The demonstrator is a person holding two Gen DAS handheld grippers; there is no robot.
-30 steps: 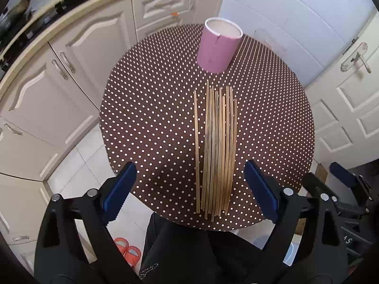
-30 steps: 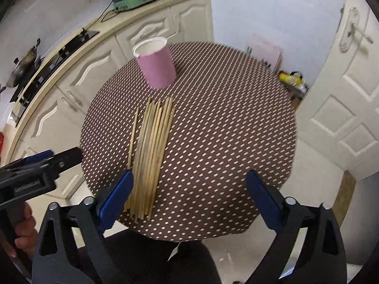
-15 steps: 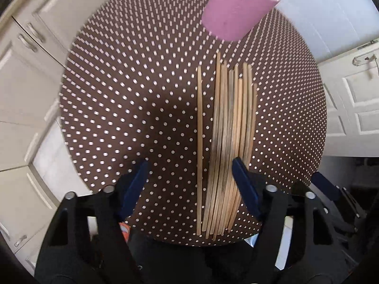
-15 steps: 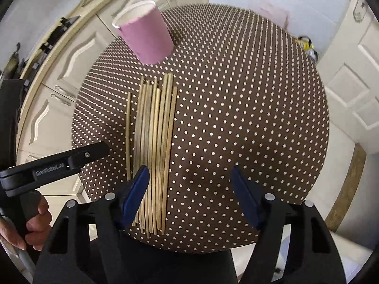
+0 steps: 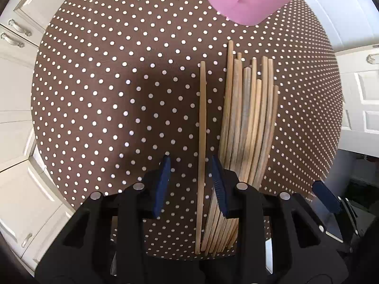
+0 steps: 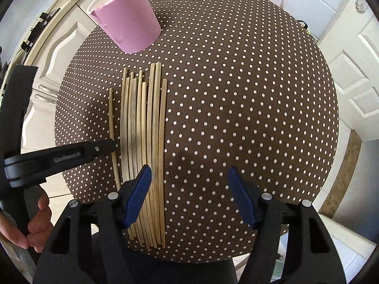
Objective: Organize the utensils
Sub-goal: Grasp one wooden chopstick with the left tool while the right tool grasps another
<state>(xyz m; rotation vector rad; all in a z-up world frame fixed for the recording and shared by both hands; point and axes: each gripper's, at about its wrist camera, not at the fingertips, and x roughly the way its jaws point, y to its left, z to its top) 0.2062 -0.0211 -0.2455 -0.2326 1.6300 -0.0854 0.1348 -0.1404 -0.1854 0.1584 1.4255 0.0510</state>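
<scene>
Several wooden chopsticks lie side by side on a round table with a brown dotted cloth. One single chopstick lies apart on their left. My left gripper points down over it. Its jaws are closing, with the single chopstick between them near the right pad, and neither pad presses on it. My right gripper is open low over the table. Its left finger covers the chopsticks, and the rightmost one lies between the jaws. A pink cup stands upright beyond the far ends.
White cabinets stand left of the table and a white door to its right. A hand holds the left gripper at the left edge. Dark clothing shows at the table's near edge. The table's right half is bare cloth.
Both grippers have sunk toward the table and tipped more steeply down. The left jaws have narrowed around the single chopstick. The right jaws narrowed earlier and now hold the same width.
</scene>
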